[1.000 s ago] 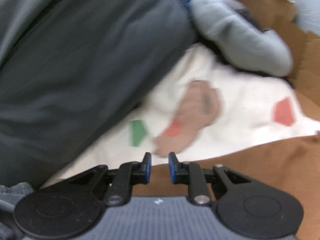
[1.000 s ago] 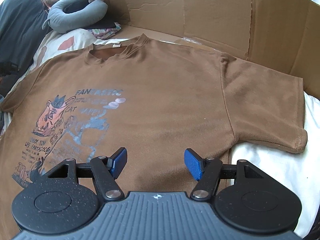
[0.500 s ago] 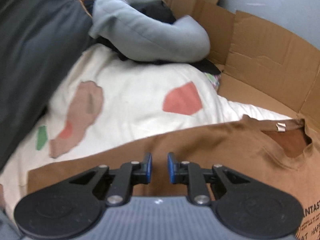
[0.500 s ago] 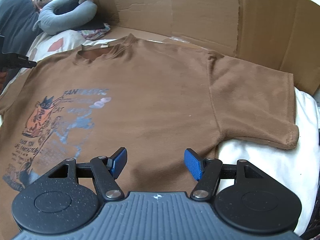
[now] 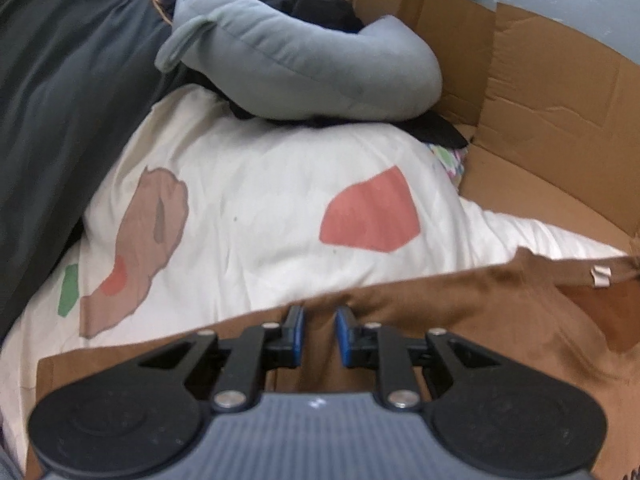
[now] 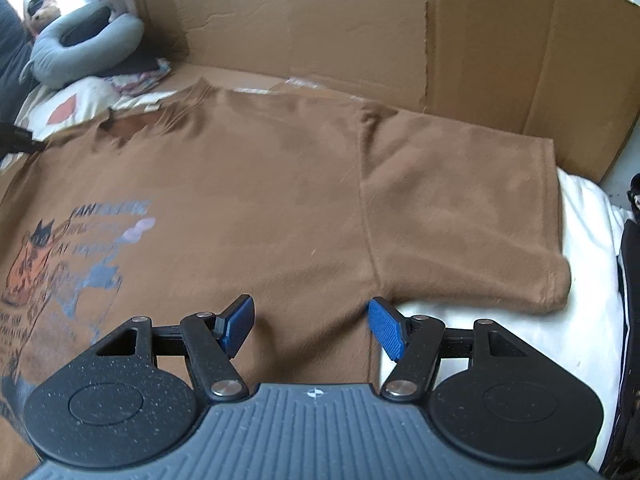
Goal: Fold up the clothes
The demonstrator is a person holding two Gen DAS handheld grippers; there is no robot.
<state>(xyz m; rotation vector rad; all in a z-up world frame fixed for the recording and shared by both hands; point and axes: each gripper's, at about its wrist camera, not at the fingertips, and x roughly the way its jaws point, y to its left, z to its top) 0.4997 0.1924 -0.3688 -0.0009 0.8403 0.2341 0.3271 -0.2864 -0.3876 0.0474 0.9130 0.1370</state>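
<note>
Here a brown short-sleeved T-shirt with a cartoon print (image 6: 256, 184) lies flat, front up, on a white patterned bedcover (image 5: 256, 216), with a folded brown cardboard wall (image 6: 400, 32) just behind its collar and a grey curved cushion (image 5: 296, 64) well beyond the shoulder. The left gripper (image 5: 319, 334) hangs over the shirt's shoulder edge, its jaws a narrow gap apart with cloth below but none visibly pinched. The right gripper (image 6: 310, 326) stands wide open over the shirt's side beneath the sleeve, bare bedcover beside it.
</note>
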